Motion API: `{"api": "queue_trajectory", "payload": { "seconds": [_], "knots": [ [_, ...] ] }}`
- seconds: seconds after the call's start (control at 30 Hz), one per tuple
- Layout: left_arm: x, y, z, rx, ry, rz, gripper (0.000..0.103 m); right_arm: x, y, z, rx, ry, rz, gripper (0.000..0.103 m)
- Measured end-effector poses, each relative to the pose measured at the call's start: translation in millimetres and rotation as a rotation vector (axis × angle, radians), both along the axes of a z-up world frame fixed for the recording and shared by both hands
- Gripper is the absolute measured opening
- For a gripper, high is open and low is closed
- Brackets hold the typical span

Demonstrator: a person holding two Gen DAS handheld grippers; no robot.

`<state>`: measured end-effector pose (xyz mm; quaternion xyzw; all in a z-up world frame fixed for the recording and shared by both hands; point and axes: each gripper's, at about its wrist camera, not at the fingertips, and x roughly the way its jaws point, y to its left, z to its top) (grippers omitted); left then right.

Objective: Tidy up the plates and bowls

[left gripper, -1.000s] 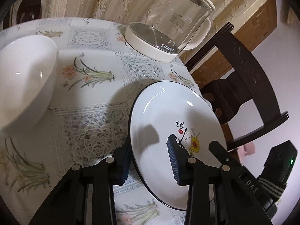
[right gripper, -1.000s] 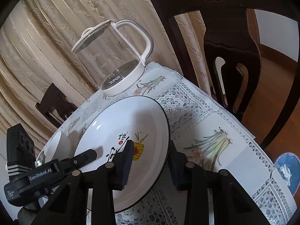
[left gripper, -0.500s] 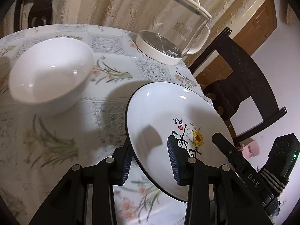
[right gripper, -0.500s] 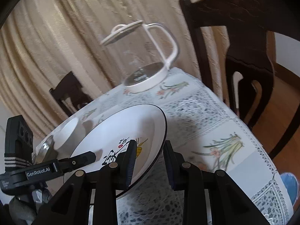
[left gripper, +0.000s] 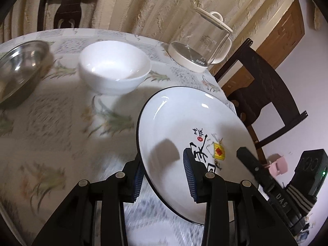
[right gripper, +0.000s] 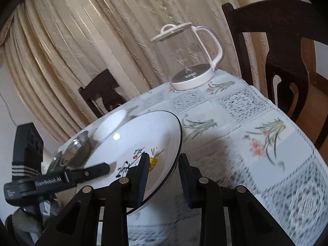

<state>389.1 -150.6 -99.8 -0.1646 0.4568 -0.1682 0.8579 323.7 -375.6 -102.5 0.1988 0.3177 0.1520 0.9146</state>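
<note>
A white plate [left gripper: 184,123] with a black rim and a painted motif hangs above the table, gripped from two sides. My left gripper [left gripper: 163,174] is shut on its left rim. My right gripper [right gripper: 163,173] is shut on the plate's [right gripper: 143,135] right rim. Each gripper's finger shows in the other's view, lying across the plate. A white bowl [left gripper: 114,69] stands on the tablecloth beyond the plate, and a steel bowl [left gripper: 18,65] sits farther left. In the right wrist view the white bowl [right gripper: 110,124] and steel bowl [right gripper: 73,151] peek out behind the plate.
A glass kettle [left gripper: 203,41] with a white base stands at the table's far corner, also the kettle [right gripper: 188,57] in the right wrist view. Dark wooden chairs [left gripper: 260,90] flank the table. Beige curtains [right gripper: 92,41] hang behind. The flowered tablecloth [right gripper: 256,135] runs to the right edge.
Both grippers carried the plate up and away from the kettle toward the bowls. The white bowl now sits farther off, and the steel bowl has come into view at left.
</note>
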Motion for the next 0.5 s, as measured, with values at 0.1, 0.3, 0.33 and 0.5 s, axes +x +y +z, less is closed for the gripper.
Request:
{"api": "queue_trajectory", "payload": {
  "seconds": [0.1, 0.3, 0.33, 0.5],
  "knots": [
    [-19.1, 14.1, 5.4, -0.013, -0.010, 0.017, 0.038, -13.3, 10.2, 5.0, 0.005, -0.015, 0.011, 0.031],
    [-53.2, 45.1, 19.6, -0.017, -0.055, 0.072, 0.038, -36.0, 40.1, 11.5, -0.022, -0.034, 0.055, 0.031],
    [-58.9, 51.5, 21.3, -0.019, -0.058, 0.080, 0.037, -38.3, 43.3, 11.7, -0.018, -0.035, 0.060, 0.031],
    [-82.5, 80.6, 24.1, -0.024, -0.065, 0.116, 0.037, -47.4, 65.6, 12.4, -0.005, -0.033, 0.102, 0.031]
  ]
}}
